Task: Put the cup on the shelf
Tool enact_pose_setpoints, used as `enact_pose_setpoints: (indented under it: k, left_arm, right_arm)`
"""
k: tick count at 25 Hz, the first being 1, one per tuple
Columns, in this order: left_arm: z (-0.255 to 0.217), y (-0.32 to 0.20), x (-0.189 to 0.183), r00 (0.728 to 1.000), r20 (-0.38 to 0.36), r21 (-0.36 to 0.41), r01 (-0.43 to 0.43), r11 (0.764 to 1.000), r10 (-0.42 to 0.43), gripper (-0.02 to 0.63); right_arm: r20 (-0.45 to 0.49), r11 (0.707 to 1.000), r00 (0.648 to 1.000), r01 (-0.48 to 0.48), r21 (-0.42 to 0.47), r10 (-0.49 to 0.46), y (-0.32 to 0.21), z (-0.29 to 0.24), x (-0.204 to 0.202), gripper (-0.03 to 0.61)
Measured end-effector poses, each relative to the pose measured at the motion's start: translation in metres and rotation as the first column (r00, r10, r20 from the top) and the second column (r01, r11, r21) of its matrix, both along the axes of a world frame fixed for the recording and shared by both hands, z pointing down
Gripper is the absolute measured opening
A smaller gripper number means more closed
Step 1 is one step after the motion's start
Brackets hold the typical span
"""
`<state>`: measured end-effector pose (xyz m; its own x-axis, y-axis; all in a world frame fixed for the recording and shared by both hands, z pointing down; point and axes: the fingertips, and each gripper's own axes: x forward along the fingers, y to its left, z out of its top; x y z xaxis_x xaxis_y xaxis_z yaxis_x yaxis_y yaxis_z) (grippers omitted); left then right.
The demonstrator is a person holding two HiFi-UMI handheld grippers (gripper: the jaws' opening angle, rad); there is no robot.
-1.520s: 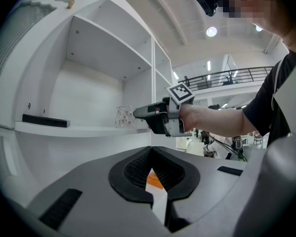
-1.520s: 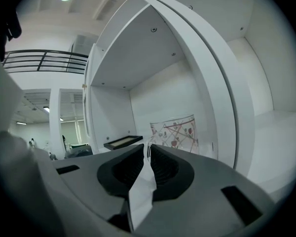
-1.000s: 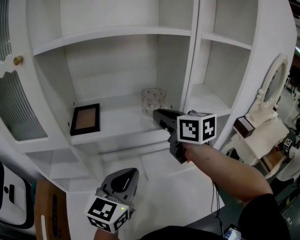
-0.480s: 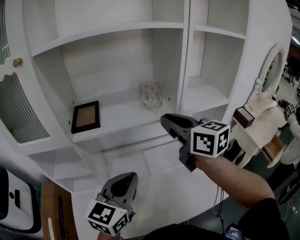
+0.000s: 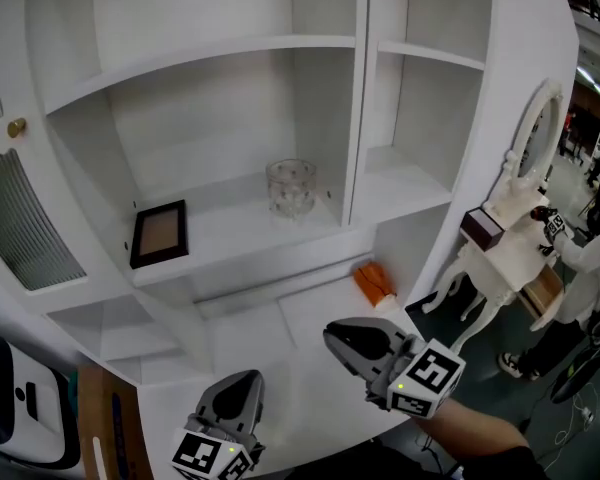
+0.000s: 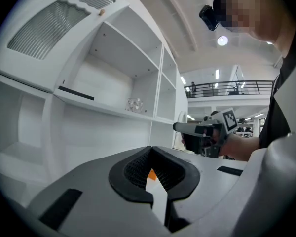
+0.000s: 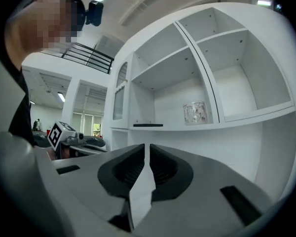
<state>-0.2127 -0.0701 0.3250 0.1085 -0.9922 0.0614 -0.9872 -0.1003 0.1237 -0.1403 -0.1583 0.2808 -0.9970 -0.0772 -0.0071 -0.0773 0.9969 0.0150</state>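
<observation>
The clear glass cup stands upright on the middle shelf of the white cabinet, beside the divider, with nothing touching it. It also shows in the left gripper view and the right gripper view. My right gripper is shut and empty, low in front of the cabinet and well back from the cup. My left gripper sits lower left, jaws together, nothing in them. Each gripper sees the other: right gripper, left gripper.
A dark picture frame leans at the left of the same shelf. An orange object lies on the lower ledge. A glass door with a gold knob is at the left, a white mirror stand at the right.
My right gripper has drawn back from the shelf, down and toward me, leaving the cup standing there. The left gripper has sunk a little.
</observation>
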Motion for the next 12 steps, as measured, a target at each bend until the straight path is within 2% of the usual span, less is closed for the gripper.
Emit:
enact_pose_setpoints:
  k: [6,12]
  left_arm:
    - [0.015,-0.015,0.029,0.999,-0.014,-0.038,0.048,0.998,-0.048,0.011]
    - [0.018,-0.042,0.061,0.996,-0.010,-0.043,0.092,0.995,-0.092,0.011]
  right_arm:
    - [-0.038,0.996,0.997,0.071,-0.046,-0.073,0.003,0.046,0.036,0.030]
    - [-0.010,0.991,0.999,0.047,-0.124,-0.048,-0.033,0.063,0.084,0.017]
